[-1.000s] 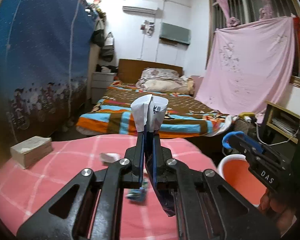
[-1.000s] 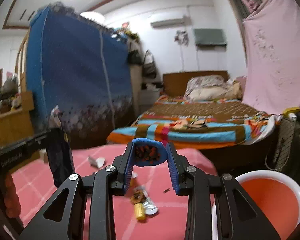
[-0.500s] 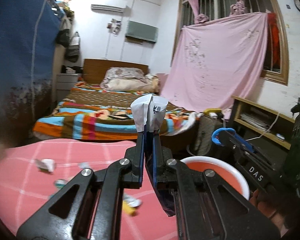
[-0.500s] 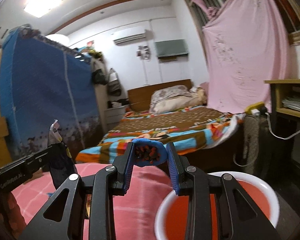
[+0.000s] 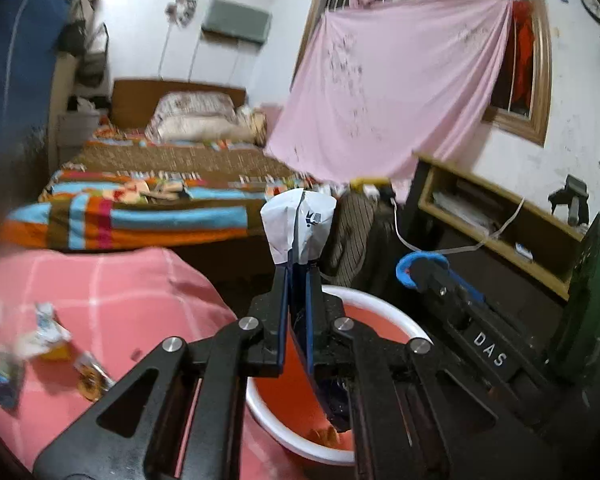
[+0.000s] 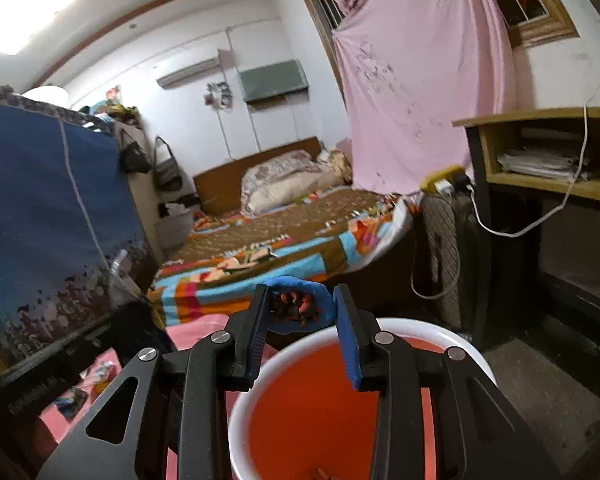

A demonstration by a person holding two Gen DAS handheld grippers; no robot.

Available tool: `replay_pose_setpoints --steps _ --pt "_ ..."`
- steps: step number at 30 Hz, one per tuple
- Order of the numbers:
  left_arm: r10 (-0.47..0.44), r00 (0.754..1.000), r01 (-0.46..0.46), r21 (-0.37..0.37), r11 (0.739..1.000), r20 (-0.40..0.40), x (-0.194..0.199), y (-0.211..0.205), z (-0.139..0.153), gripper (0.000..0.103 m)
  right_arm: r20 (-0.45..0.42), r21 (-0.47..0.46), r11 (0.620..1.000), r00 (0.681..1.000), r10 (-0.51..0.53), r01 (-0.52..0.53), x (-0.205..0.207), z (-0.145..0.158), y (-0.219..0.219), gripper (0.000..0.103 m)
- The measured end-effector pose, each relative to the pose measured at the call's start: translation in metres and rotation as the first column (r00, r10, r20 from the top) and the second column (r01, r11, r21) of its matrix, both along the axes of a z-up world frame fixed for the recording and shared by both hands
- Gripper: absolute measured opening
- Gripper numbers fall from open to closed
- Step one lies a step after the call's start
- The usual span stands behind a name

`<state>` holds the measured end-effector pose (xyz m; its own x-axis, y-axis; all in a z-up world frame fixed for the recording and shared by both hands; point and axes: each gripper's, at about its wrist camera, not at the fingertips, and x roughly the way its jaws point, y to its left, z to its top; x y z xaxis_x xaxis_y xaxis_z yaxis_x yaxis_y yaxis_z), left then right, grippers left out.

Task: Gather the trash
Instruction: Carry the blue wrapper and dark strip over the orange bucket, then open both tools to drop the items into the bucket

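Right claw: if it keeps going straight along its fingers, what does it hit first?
Likely the far rim of the red basin, just below the right claw and its blue wrapper; otherwise the bed's edge beyond. Depth unclear.

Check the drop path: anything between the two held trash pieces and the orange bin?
Nothing visible. The left gripper is shut on a white wrapper, the right gripper on a blue wrapper; both hang over the orange bin, whose mouth is open.
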<state>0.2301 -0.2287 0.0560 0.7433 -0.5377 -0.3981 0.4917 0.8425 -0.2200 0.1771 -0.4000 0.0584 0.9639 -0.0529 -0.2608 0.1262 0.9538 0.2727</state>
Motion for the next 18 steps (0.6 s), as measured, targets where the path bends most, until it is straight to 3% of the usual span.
replay_pose_setpoints --steps 11,15,18 --pt "-0.03 0.986 0.037 0.04 0.999 -0.162 0.016 -0.023 -0.023 0.0 -0.101 0.04 0.998 0.994 -0.045 0.049 0.005 -0.014 -0.023 0.032" --pt "-0.02 0.978 0.033 0.057 0.998 -0.206 0.019 -0.027 -0.028 0.001 -0.12 0.046 0.997 0.991 -0.053 0.059 0.007 -0.015 -0.027 0.044" --pt "-0.013 0.976 0.027 0.06 0.998 -0.217 0.019 -0.024 -0.029 0.009 -0.128 0.043 0.997 0.99 -0.059 0.065 0.007 -0.016 -0.027 0.045"
